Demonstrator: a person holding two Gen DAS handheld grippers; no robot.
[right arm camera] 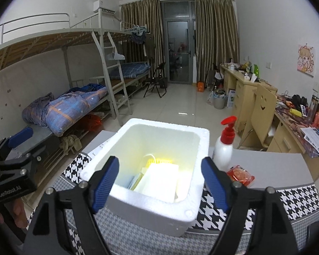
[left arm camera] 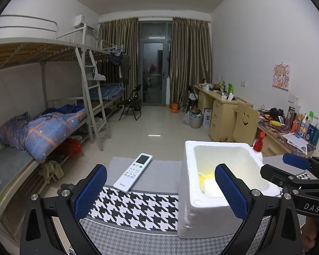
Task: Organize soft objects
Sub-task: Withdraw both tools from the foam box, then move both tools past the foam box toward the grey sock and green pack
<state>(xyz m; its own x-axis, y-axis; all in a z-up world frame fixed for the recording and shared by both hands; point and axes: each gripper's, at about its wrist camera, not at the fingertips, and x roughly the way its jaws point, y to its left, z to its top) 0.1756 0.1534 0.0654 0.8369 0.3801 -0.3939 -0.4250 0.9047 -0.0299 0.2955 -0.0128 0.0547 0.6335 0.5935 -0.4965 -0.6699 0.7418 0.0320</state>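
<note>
A white foam box [right arm camera: 138, 208] stands on the houndstooth-covered table [right arm camera: 297, 197]; it also shows in the left wrist view [left arm camera: 204, 218]. Inside lie a pale flat pack [right arm camera: 161, 180] and a yellow item [right arm camera: 159, 161]. My right gripper [right arm camera: 160, 183] is open and empty, hovering over the box's near rim. My left gripper [left arm camera: 160, 189] is open and empty, to the left of the box above the cloth. A red soft packet [right arm camera: 240, 174] lies on the table right of the box.
A white remote control [left arm camera: 133, 172] lies on the table left of the box. A white pump bottle with a red top [right arm camera: 224, 146] stands behind the box's right corner. Bunk beds stand at left, desks and a wooden chair [right arm camera: 259, 114] at right.
</note>
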